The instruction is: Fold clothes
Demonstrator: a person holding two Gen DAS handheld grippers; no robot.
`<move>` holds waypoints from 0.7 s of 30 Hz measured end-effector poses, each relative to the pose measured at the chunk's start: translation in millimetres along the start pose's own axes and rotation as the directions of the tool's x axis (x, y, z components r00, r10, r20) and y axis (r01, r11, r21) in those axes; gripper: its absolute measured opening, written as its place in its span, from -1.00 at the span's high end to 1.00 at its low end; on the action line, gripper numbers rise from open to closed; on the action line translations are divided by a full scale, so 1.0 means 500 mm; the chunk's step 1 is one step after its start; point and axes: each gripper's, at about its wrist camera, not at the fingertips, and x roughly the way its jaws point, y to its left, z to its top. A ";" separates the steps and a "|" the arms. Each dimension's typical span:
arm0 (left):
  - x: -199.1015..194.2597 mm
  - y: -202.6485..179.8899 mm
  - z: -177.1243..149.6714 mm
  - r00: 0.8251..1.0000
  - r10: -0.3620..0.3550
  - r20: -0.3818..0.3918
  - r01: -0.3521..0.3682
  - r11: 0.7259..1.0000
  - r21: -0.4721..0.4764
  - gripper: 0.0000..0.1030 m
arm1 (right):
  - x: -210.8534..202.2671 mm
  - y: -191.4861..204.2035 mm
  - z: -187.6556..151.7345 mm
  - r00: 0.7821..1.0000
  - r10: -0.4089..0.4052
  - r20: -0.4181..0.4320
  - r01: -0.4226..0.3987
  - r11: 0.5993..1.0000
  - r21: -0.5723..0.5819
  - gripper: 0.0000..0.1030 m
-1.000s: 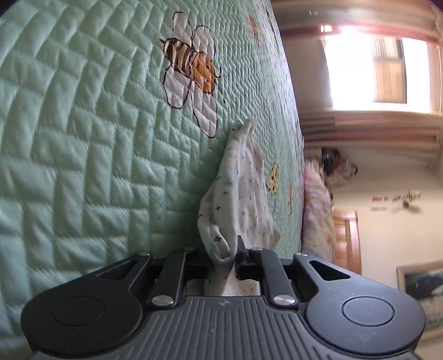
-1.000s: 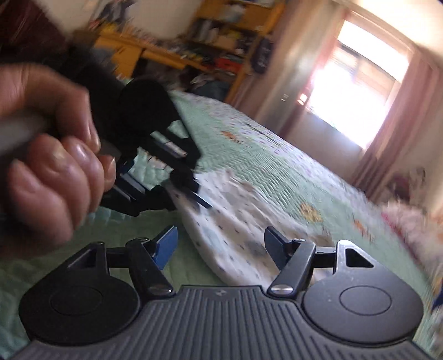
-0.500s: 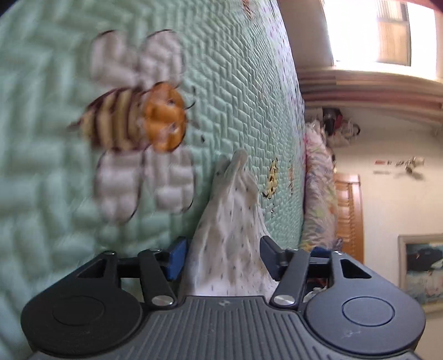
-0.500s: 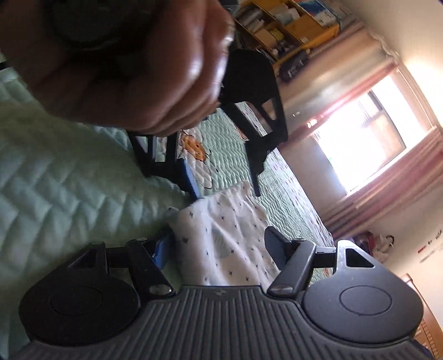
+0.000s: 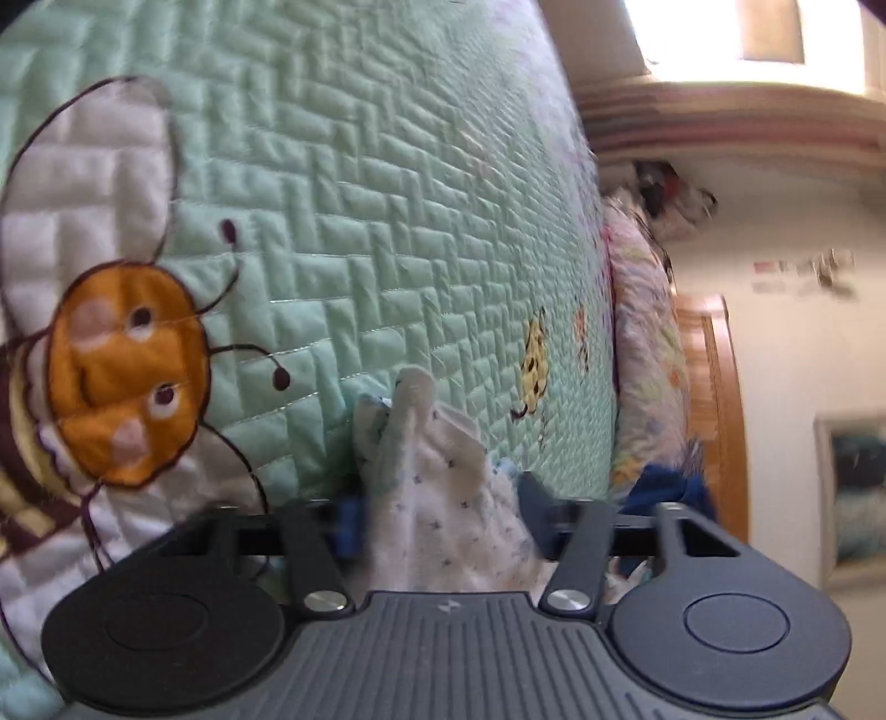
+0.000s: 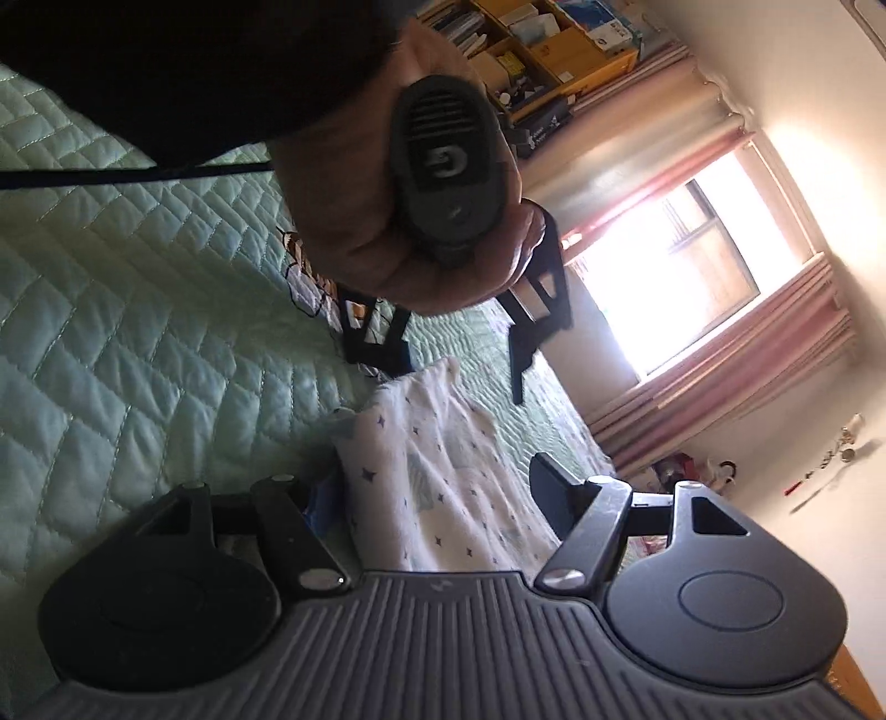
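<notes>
Left wrist view: left gripper (image 5: 440, 518), jaws just narrowing, astride bunched garment (image 5: 443, 498) on quilt (image 5: 387, 221); pad contact not discernible. Right gripper (image 6: 437, 498) spread wide about same cloth, not pinching. Step: re-gripping an edge. Next: firm pinch, both sides, before lifting. Count: one garment, two grippers.

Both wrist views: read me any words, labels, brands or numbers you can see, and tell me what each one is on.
No readable words or numbers.
Handle in the hand: a moulded logo, like "G", uncertain.
Left tongs body: a small embossed mark, not a word.
Shelf boxes: print too small.
Wall papers: blurred.
</notes>
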 end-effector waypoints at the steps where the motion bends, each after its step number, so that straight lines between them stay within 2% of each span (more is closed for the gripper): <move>1: 0.003 0.004 -0.003 1.000 0.012 -0.001 -0.012 1.000 0.014 0.73 | 0.004 -0.006 0.000 1.000 0.007 -0.005 -0.007 1.000 0.014 -0.34; 2: 0.005 0.011 -0.002 1.000 0.007 0.001 -0.007 1.000 0.007 0.71 | 0.005 -0.012 0.000 1.000 0.014 -0.012 -0.014 1.000 0.026 -0.22; 3: 0.006 0.013 -0.001 1.000 -0.005 0.011 0.005 1.000 0.001 0.74 | 0.007 -0.014 -0.001 1.000 0.015 -0.027 -0.014 1.000 0.028 0.00; 4: 0.006 0.013 0.000 1.000 -0.014 0.020 0.014 1.000 -0.001 0.75 | 0.013 -0.014 -0.004 0.999 0.016 -0.048 -0.015 1.000 0.025 0.71; 5: 0.005 0.007 -0.001 1.000 -0.006 0.027 0.005 1.000 0.013 0.75 | 0.017 -0.015 -0.008 0.998 0.015 -0.060 -0.013 0.999 0.032 0.87; 8: 0.003 -0.015 -0.002 0.999 0.030 0.041 -0.032 0.998 0.062 0.75 | 0.023 -0.016 -0.017 0.999 -0.003 -0.039 0.005 0.999 0.039 0.86; 10: 0.001 -0.034 -0.002 0.998 0.045 0.044 -0.048 0.995 0.090 0.75 | 0.015 -0.016 -0.018 0.998 -0.055 -0.004 0.055 0.998 0.034 0.85; 12: -0.001 -0.049 0.001 0.998 0.048 0.037 -0.051 0.993 0.103 0.74 | 0.011 -0.014 -0.013 0.996 -0.087 0.021 0.086 0.996 0.010 0.65; 13: -0.004 -0.051 0.003 0.998 0.054 0.033 -0.058 0.993 0.107 0.74 | 0.012 -0.009 -0.010 0.996 -0.083 0.025 0.083 0.997 -0.008 0.46; 18: -0.011 -0.045 0.008 0.997 0.077 0.018 -0.078 0.993 0.087 0.72 | 0.028 0.014 -0.006 0.997 -0.075 0.002 0.075 0.994 -0.080 0.42; 21: -0.016 -0.043 0.010 0.997 0.079 0.015 -0.080 0.994 0.074 0.72 | 0.021 0.034 -0.003 0.992 -0.121 0.026 0.123 0.981 -0.148 0.36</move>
